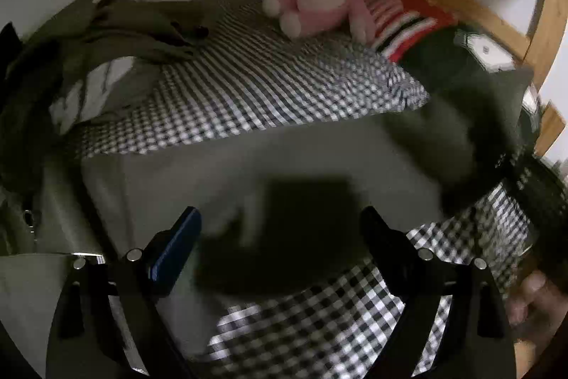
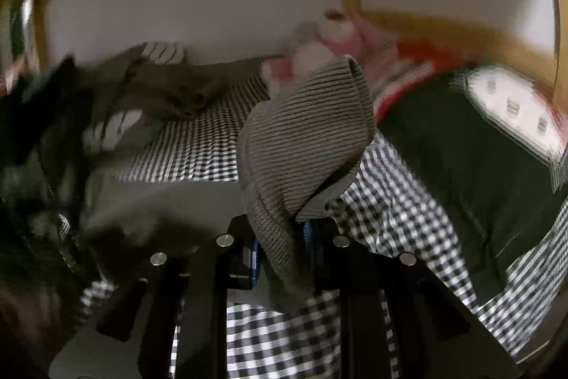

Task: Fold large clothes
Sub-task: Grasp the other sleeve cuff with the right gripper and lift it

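Observation:
A large light grey garment [image 1: 269, 162] lies spread on the black-and-white checked bed cover [image 1: 248, 87], with a dark patch [image 1: 301, 201] near its front edge. My left gripper [image 1: 280, 219] is open and empty just above it. My right gripper [image 2: 284, 229] is shut on a ribbed grey cuff or hem [image 2: 305, 130] of the garment and holds it raised above the bed. The view is blurred by motion.
An olive-green pile of clothes [image 1: 117, 34] lies at the back left. A pink plush toy [image 1: 316, 6] and a red-and-white striped item [image 1: 408, 20] sit at the back by the wooden frame [image 1: 461, 6]. A dark green garment [image 2: 461, 158] lies at the right.

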A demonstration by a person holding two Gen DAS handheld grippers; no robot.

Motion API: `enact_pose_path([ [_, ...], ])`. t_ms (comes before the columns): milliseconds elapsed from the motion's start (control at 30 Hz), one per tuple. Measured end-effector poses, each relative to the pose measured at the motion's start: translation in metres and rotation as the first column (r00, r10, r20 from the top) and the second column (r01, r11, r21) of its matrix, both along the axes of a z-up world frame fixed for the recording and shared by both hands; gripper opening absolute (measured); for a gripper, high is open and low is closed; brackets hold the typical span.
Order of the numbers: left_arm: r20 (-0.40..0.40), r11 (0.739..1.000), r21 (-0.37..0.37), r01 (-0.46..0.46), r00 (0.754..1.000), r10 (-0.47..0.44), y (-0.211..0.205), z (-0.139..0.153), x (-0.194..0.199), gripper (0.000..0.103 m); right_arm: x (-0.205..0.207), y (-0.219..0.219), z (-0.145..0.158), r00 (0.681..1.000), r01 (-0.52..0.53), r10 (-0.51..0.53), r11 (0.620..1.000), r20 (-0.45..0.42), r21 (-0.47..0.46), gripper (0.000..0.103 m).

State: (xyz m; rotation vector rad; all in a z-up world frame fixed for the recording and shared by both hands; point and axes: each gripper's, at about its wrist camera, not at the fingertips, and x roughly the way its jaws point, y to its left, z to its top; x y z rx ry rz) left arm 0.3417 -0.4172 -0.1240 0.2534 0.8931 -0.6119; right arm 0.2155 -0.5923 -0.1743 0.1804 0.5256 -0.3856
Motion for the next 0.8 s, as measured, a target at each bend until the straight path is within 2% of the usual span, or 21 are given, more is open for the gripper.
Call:
enact_pose_path([
  [67,-0.022,0.999,-0.035,-0.001,1.000,0.001,0.012,0.017,0.003,0.089,0.003,0.037,-0.001,1.000,-0.002,0.000,0.986,-0.011,-0.166,0.020],
  [133,-0.080,0.996,-0.092,0.014,0.997,-0.022,0.023,0.031,0.004,0.089,0.006,0.076,-0.007,0.999,-0.008,-0.003,0.941,-0.031,-0.339,0.019],
  [200,-0.135,0.987,-0.156,0.025,0.990,-0.047,0.031,0.042,0.003,0.089,0.009,0.105,-0.014,0.999,-0.013,-0.012,0.889,-0.050,-0.458,0.019],
  [300,-0.178,0.971,-0.238,0.032,0.981,-0.076,0.041,0.056,-0.003,0.089,0.013,0.136,-0.022,0.997,-0.024,-0.019,0.821,-0.071,-0.571,0.019],
  [367,-0.176,0.968,-0.248,0.032,0.981,-0.077,0.040,0.058,-0.007,0.092,0.013,0.150,-0.028,0.997,-0.030,-0.020,0.779,-0.073,-0.627,0.019],
  [467,-0.185,0.977,-0.204,0.060,0.978,-0.099,0.029,0.057,-0.006,0.093,0.010,0.169,-0.035,0.996,-0.060,-0.002,0.710,-0.087,-0.701,0.019],
  [567,-0.235,0.980,-0.161,0.118,0.960,-0.154,0.017,0.050,-0.005,0.093,0.009,0.184,-0.036,0.995,-0.080,0.016,0.670,-0.094,-0.738,0.019],
  [633,-0.267,0.978,-0.132,0.162,0.944,-0.193,0.009,0.043,-0.007,0.093,0.007,0.192,-0.036,0.995,-0.094,0.027,0.660,-0.101,-0.746,0.019],
  [700,-0.272,0.972,-0.141,0.188,0.937,-0.221,0.010,0.042,-0.010,0.074,0.005,0.198,-0.037,0.993,-0.111,0.036,0.657,-0.115,-0.746,0.019],
  [733,-0.299,0.965,-0.167,0.200,0.923,-0.243,0.012,0.041,-0.010,0.045,0.004,0.201,-0.040,0.991,-0.128,0.047,0.657,-0.129,-0.743,0.019],
  [767,-0.327,0.963,-0.183,0.196,0.912,-0.247,0.015,0.040,-0.010,0.027,0.002,0.206,-0.044,0.989,-0.139,0.053,0.651,-0.137,-0.747,0.019],
  [800,-0.317,0.969,-0.163,0.184,0.920,-0.228,0.018,0.041,-0.009,0.021,0.000,0.211,-0.046,0.989,-0.140,0.059,0.641,-0.133,-0.755,0.019],
])
